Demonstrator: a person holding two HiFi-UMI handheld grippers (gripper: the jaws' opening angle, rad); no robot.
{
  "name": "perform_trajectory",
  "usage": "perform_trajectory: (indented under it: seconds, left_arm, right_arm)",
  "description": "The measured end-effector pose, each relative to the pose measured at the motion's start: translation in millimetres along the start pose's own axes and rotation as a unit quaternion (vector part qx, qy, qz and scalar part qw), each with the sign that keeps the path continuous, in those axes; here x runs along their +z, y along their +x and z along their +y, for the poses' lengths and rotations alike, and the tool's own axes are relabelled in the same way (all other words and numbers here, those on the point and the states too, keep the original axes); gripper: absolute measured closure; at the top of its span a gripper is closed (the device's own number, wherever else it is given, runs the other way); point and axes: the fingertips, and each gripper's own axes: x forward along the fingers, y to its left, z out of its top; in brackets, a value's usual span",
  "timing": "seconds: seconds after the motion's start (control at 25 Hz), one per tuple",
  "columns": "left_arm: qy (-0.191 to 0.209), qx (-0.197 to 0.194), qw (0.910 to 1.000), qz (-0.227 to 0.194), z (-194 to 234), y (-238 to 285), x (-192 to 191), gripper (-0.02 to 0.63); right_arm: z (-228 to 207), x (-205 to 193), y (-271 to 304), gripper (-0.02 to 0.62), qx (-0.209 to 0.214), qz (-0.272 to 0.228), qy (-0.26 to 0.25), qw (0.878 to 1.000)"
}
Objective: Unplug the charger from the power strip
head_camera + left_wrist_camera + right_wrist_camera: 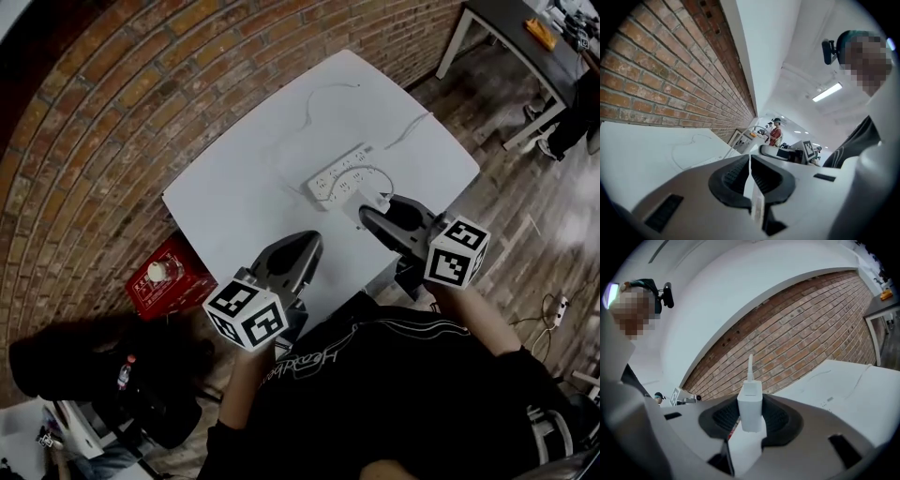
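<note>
Right hand-held gripper [373, 217]: held white charger [750, 401] clamped between its jaws. Left hand-held gripper [750, 161]: was closed, empty. Power strip [339, 173]: lay on worktop [253, 192] beyond both hand-held grippers.

White charger [750, 404] unplugged, power strip [339, 175] flat

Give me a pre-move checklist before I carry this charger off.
1. Charger clamped in the right tool: ok.
2. Charger clear of the power strip: ok, it is held up in the air.
3. Left tool shut with nothing in it: ok.
4. Power strip lying flat on the table: ok.
5. Cable free to follow without snagging: cannot tell.
</note>
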Motion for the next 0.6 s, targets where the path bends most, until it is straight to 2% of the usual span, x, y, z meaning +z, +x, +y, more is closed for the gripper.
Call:
perform_trajectory:
  seconds: [0.2,0.4,0.6]
  left_arm:
    - [0.027,0.002,0.9996,-0.008,-34.2,-45.0,-2.7,0.594]
    - [0.035,0.031,0.9987,-0.022,-37.0,-77.1,-5.7,0.594]
    - [0.047,0.038,0.9978,-0.025,-45.9,-96.6,-17.6,0.594]
  right_arm:
    - [49.2,-1.4,-20.8,0.474,0.023,-0.034,0.011,0.999]
    - [76.8,-13.4,-28.9,0.474,0.029,-0.041,0.018,0.999]
    - [100.3,-24.3,-38.6,0.474,0.029,-0.052,0.014,0.998]
